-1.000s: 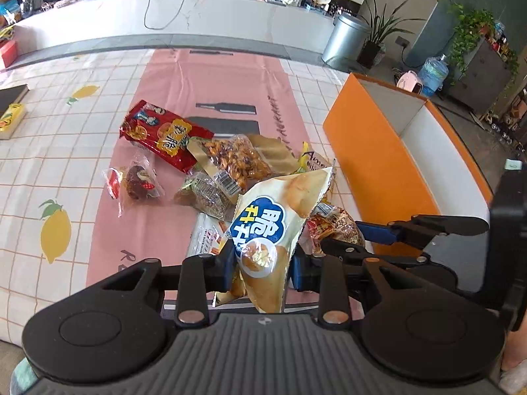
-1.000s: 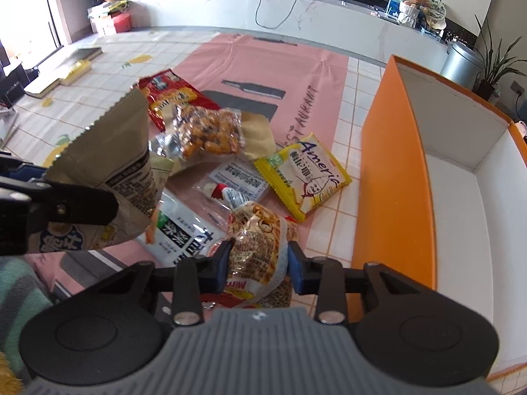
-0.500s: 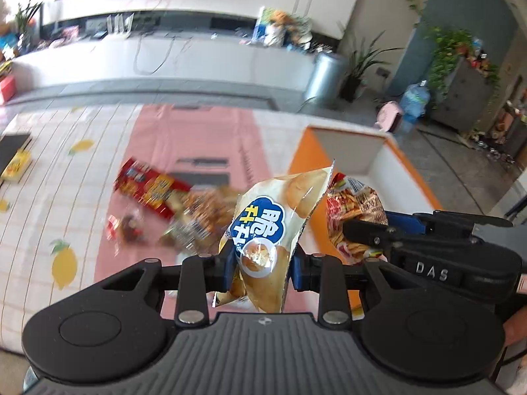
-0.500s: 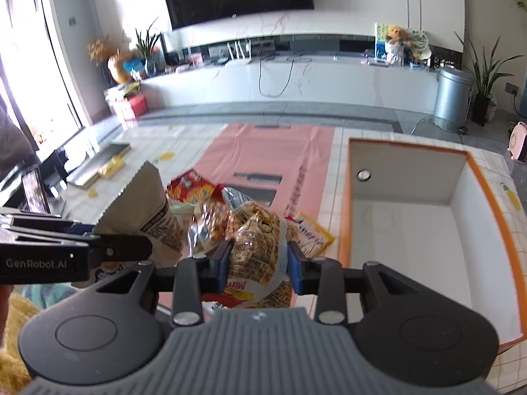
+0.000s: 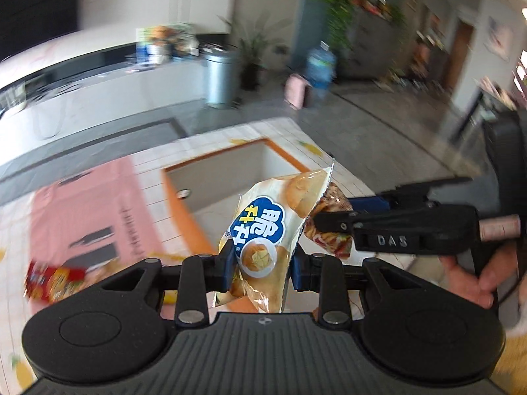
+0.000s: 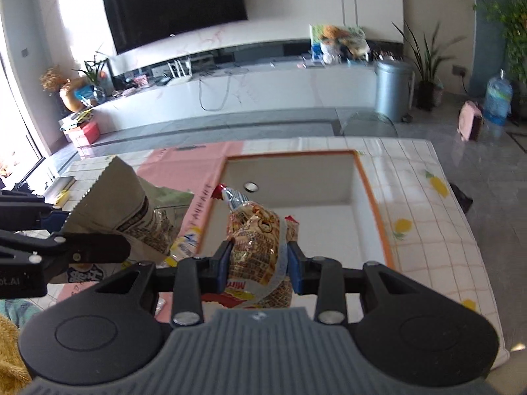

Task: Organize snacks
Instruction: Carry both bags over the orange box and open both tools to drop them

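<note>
The cream snack bag [image 5: 263,230] with the blue logo sits pinched between the left gripper [image 5: 260,271] fingers, which are pulled in narrow and pressing on the bag's lower half from both sides. The bag stands up past the fingertips, held in the air above the near edge of the orange box [image 5: 184,210]. In the right wrist view you only get its plain back side [image 6: 122,204], sticking up on the left.

Same deal on the other side: the right gripper [image 6: 258,268] has its fingers [image 6: 223,263] closed in on a crinkly orange-and-red snack pack [image 6: 260,247], squeezing it around the middle, with the pack's twisted top poking up toward the box. From the left camera that pack [image 5: 329,227] shows just right of the cream bag, and they look like they're touching or nearly so, can't tell for sure.

The box is open on top, white inside [image 6: 296,204], sitting on the tiled tablecloth [image 6: 425,217]. A few other snacks, like a red packet [image 5: 52,279], lie back on the pink mat [image 5: 75,217], pretty blurred.
</note>
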Demonstrator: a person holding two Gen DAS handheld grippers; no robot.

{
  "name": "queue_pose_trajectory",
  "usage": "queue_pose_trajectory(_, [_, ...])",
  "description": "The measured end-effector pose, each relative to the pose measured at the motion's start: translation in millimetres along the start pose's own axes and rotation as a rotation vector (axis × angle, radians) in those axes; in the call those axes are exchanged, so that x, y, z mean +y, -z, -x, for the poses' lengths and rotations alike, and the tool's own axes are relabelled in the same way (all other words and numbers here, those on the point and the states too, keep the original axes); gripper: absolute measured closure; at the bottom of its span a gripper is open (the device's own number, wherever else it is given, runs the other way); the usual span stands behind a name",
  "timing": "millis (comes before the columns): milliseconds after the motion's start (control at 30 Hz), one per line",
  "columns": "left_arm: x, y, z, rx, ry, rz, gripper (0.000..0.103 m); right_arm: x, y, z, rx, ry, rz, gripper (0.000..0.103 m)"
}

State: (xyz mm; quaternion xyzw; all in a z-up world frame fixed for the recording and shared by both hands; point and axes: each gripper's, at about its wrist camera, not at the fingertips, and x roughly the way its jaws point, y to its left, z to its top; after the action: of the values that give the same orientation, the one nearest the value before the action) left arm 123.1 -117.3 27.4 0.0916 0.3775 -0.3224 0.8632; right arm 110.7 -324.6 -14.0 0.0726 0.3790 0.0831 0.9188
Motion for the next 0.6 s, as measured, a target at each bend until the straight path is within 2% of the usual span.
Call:
queue_pose_trajectory(133, [-18,-16,-40,0.103,0.063,-0.135,0.067,-37,-5,-17,0.087,0.008,-0.042,0.07])
queue_pose_trajectory(267, [-28,-18,-83,0.232,0.08,-0.261,0.067,-66,-12,-36,0.173,-0.016,-0.092,0.07])
queue_pose_trajectory(433, [-27,-11,-114,0.343,0.118,-0.395,0.067,-71,-14,-59,0.262,-0.02,-0.046,0.07])
queue_pose_trajectory(600, [-30,-13,-133,0.42,0.155,-0.491,0.067,-71,-15,-80,0.337,0.023,0.027,0.07])
